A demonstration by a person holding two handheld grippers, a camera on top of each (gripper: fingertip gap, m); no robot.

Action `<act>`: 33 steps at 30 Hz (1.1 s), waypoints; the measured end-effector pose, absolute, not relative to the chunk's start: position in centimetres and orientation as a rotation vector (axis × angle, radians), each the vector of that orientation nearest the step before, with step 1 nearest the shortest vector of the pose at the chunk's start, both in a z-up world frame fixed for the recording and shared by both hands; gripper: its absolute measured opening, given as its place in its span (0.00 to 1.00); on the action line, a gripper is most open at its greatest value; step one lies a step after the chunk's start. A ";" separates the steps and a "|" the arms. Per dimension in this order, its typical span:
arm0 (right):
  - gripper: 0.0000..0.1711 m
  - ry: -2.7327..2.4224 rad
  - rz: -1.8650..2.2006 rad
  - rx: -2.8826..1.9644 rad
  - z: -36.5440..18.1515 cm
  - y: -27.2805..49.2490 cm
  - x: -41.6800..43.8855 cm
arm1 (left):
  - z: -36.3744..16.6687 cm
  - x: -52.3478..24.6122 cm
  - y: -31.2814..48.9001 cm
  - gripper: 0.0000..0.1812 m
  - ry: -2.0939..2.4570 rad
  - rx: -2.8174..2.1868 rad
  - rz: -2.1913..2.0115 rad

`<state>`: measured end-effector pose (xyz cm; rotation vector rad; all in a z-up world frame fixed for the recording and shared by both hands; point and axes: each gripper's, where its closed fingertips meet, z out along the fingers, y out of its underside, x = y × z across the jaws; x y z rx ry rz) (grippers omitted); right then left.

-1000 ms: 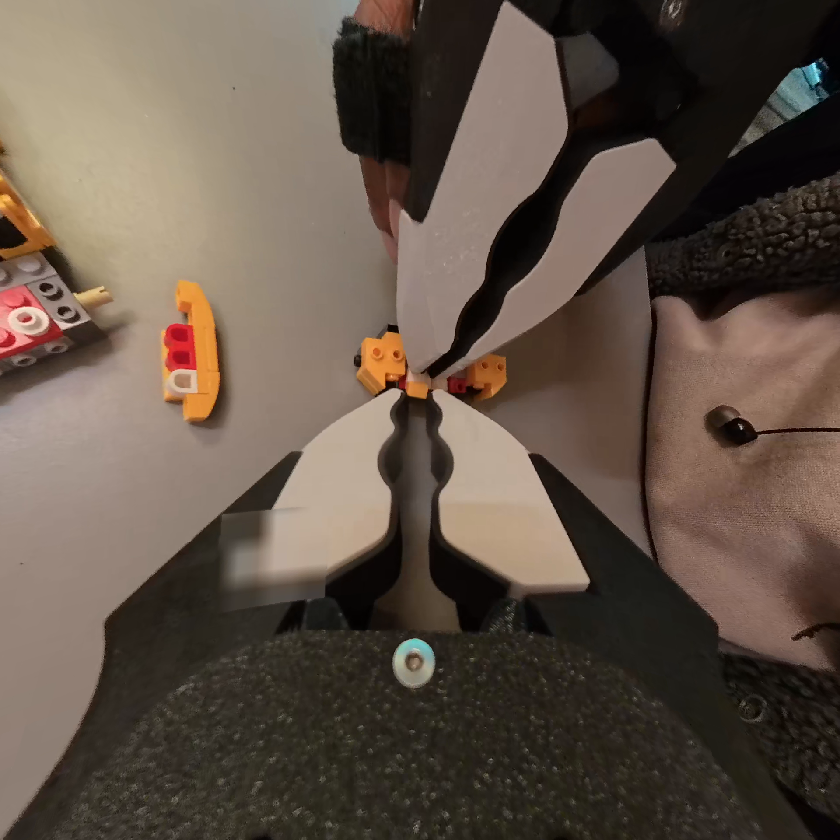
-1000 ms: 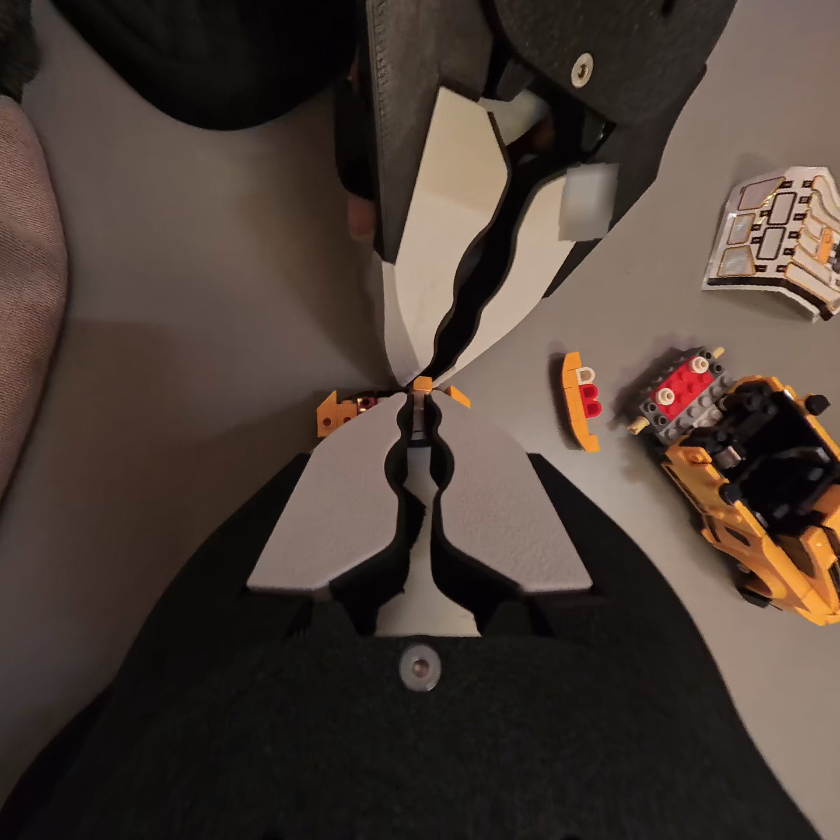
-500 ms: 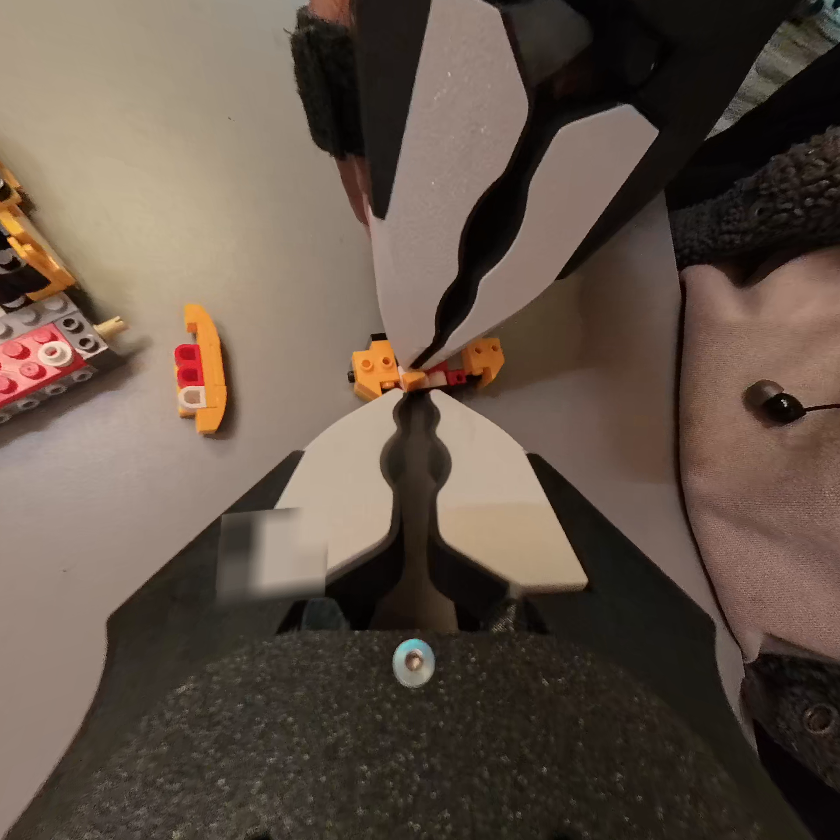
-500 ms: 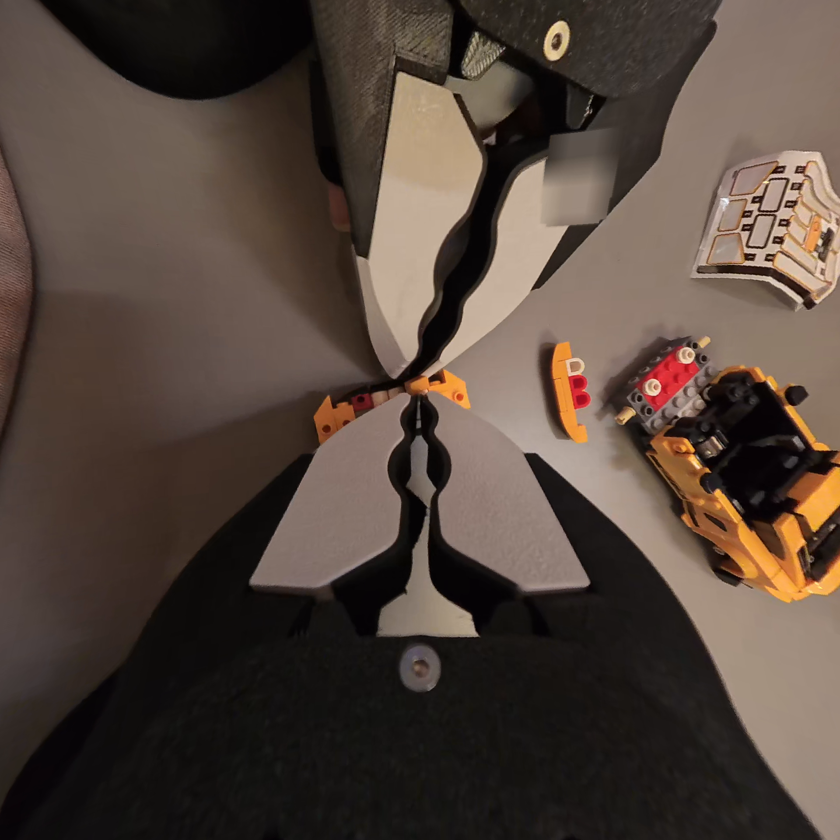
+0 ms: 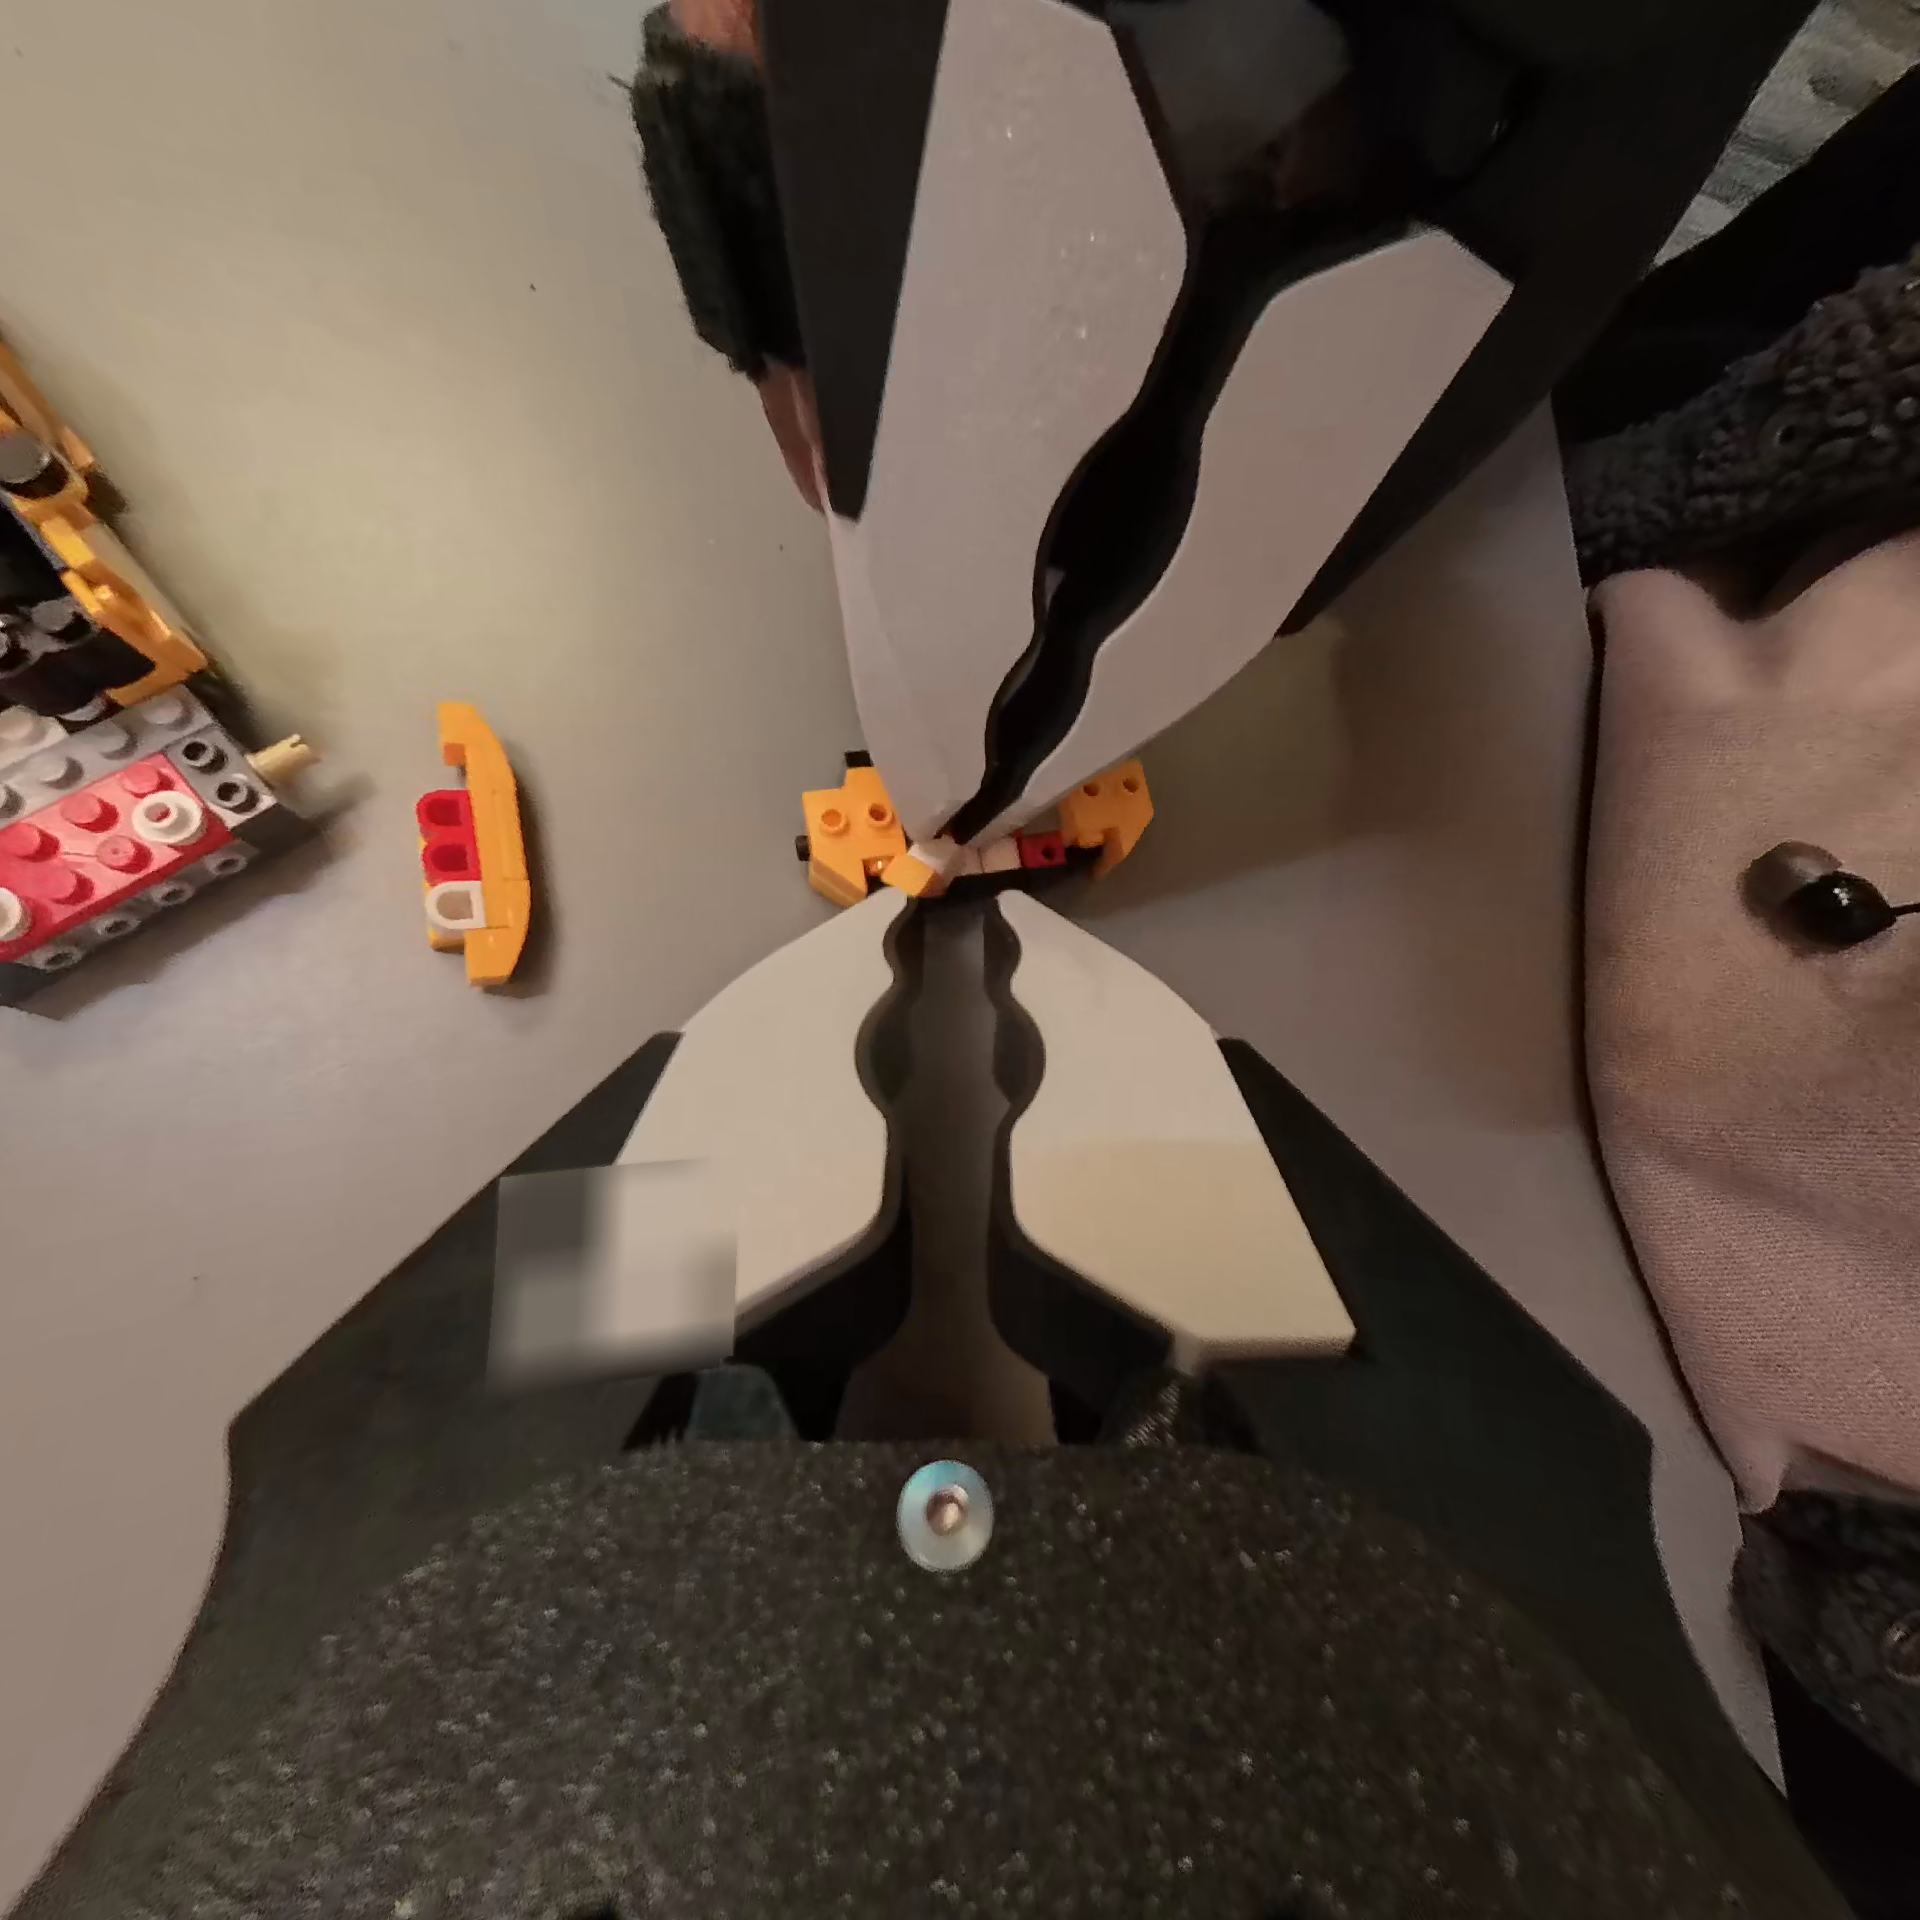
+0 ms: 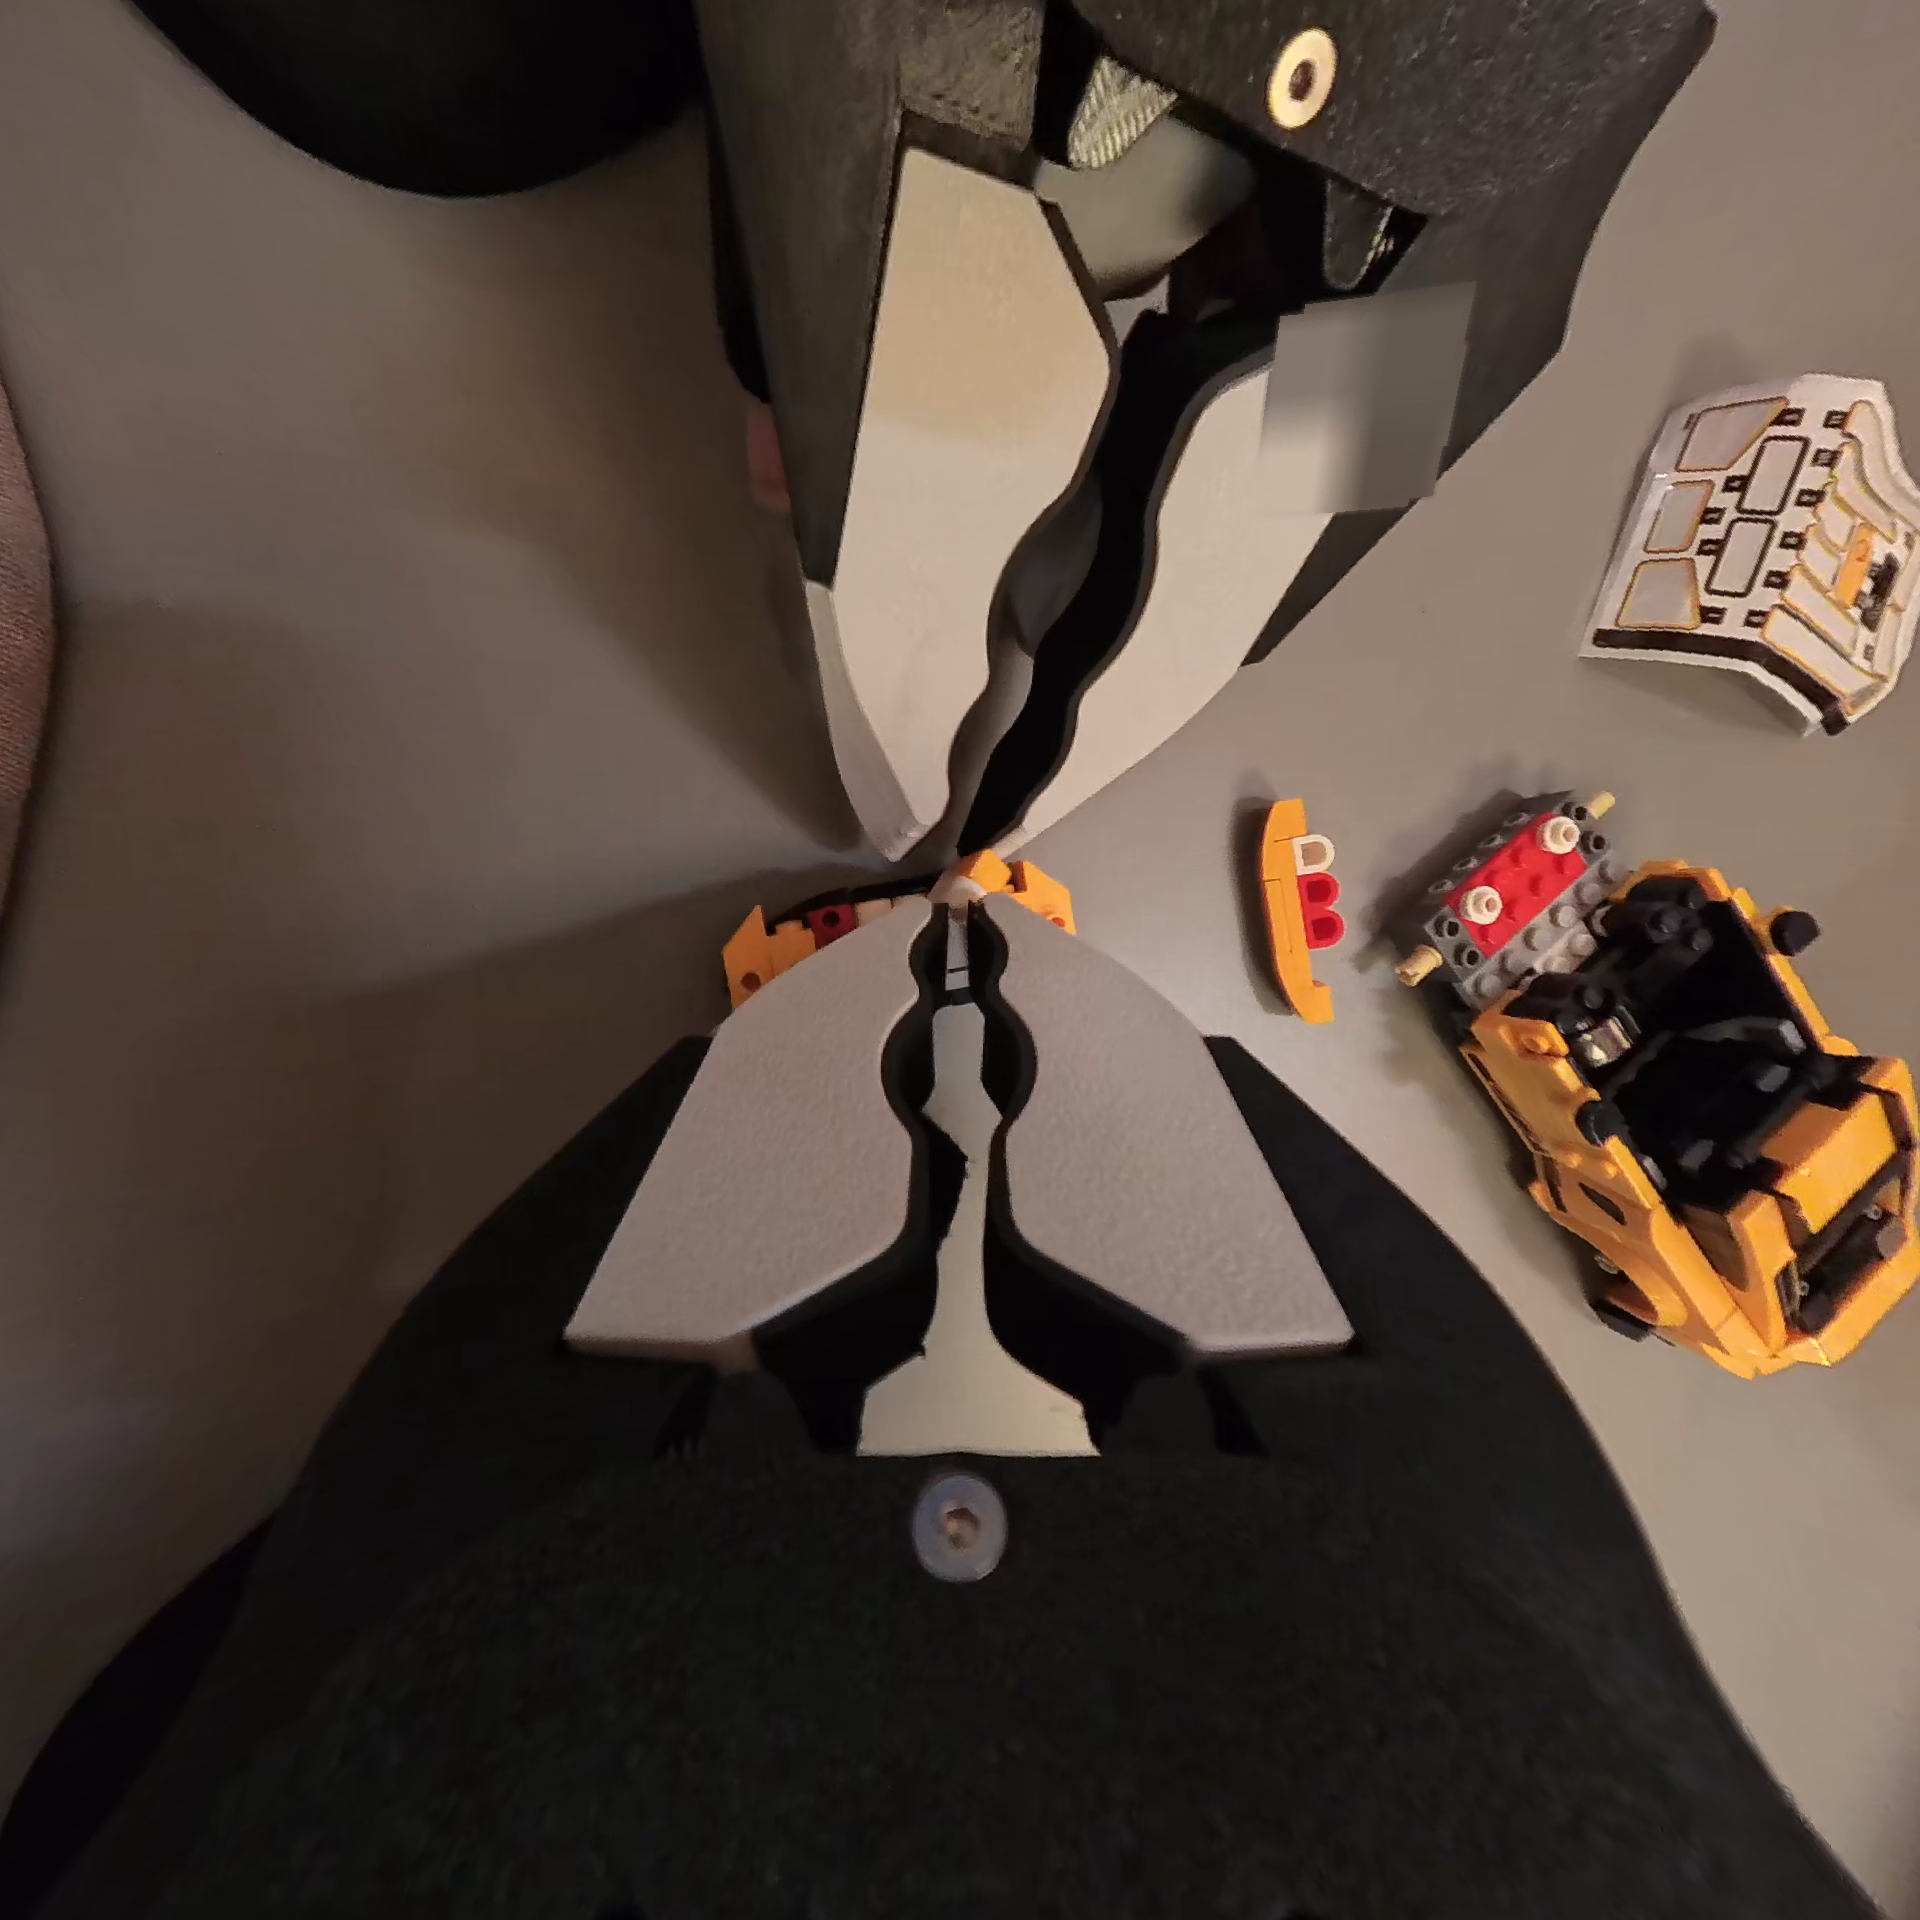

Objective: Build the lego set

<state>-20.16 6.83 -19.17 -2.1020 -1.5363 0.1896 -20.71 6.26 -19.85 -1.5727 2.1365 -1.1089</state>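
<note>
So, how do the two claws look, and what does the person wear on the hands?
Both claws look alike: the left claw and the right claw each have two broad pale grey fingers with wavy black inner edges, on a black grainy body with a silver screw. A black knitted cuff shows behind one.

My left gripper [image 5: 948,899]: pale grey fingers w/ wavy black inner edges, black textured housing, silver screw [image 5: 943,1513] centred. Right gripper [image 6: 961,914]: same build, grey fingers, black grainy body, screw [image 6: 957,1529] dull silver. Person wears a black knit cuff [image 5: 717,208], dark fleece jacket [image 5: 1766,436] over a pinkish-beige top [image 5: 1766,1091].
</note>
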 end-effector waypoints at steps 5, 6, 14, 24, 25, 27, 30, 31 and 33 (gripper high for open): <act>0.02 -1.557 0.173 -2.098 -19.3 7.0 -20.1 | -19.9 -20.8 6.5 0.06 2.132 -1.590 -1.097; 0.02 -1.561 0.169 -2.097 -19.3 7.0 -20.1 | -20.0 -20.9 6.6 0.06 2.135 -1.590 -1.099; 0.02 -1.550 0.184 -2.099 -19.3 6.8 -20.0 | -19.8 -20.6 7.3 0.06 2.110 -1.538 -1.084; 0.02 -1.532 0.194 -2.112 -19.3 6.8 -20.0 | -19.8 -21.1 6.0 0.08 2.184 -1.509 -1.079; 0.02 -1.530 0.193 -2.113 -19.3 6.8 -20.0 | -19.9 -21.1 5.8 0.09 2.183 -1.524 -1.073; 0.02 -1.527 0.193 -2.116 -19.4 6.8 -19.9 | -20.1 -21.0 5.6 0.10 2.178 -1.558 -1.056; 0.02 -1.530 0.201 -2.113 -19.4 6.7 -19.9 | -20.0 -20.7 5.5 0.10 2.151 -1.566 -1.063; 0.03 -1.534 0.204 -2.110 -19.3 6.7 -19.9 | -20.0 -20.6 5.5 0.10 2.148 -1.560 -1.057; 0.04 -1.541 0.211 -2.107 -19.3 6.6 -19.9 | -19.9 -20.6 5.6 0.10 2.144 -1.542 -1.053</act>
